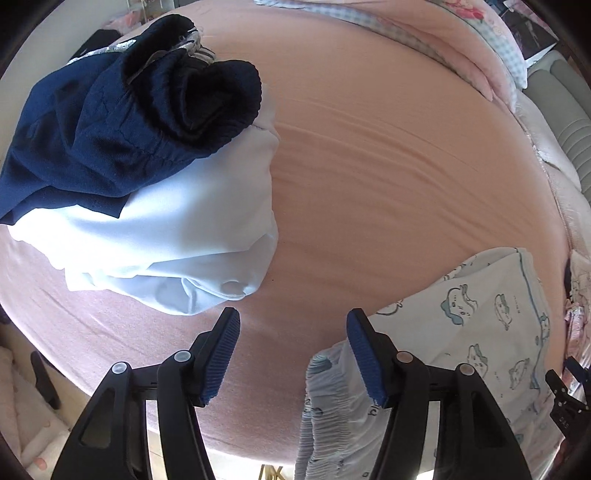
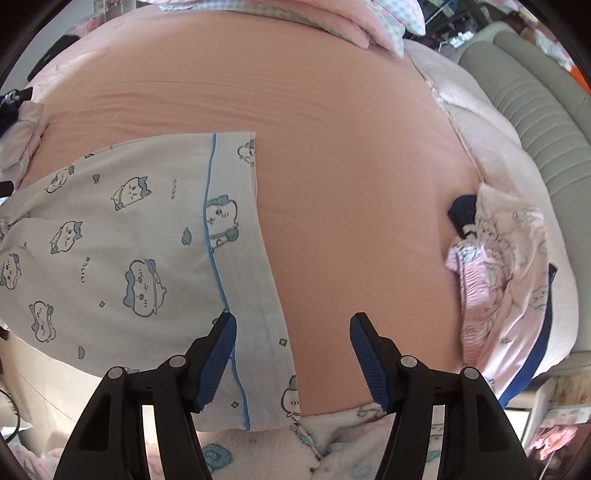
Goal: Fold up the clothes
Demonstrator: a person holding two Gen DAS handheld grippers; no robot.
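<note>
Both claws hang over the bed (image 1: 369, 166) here, and neither has a grip on anything. The left claw (image 1: 293, 360) is spread wide, blue pads apart, with bare pink sheet showing between them; its right finger sits over the gathered waistband of the cartoon-print pyjama piece (image 1: 491, 332), though whether it touches the cloth I cannot tell. That print garment lies flat at the near right of the left view, white with small blue cat-like figures and a blue piping line. Off to the far left there is a heap: a navy garment (image 1: 74, 147) with a dark ribbed cuff rolled on top, lying across a crumpled white garment (image 1: 177, 240). Over to the right wrist view, and the right claw (image 2: 293, 360) is released too, pads wide apart above the sheet; its left finger overlaps the near hem of the same print piece (image 2: 122, 236), which spreads flat across the left of that view. At the right edge of the bed sits a pile of pink printed clothes (image 2: 495, 277) with a dark blue bit poking out at its far end. Pillows (image 2: 369, 22) line the far side.
</note>
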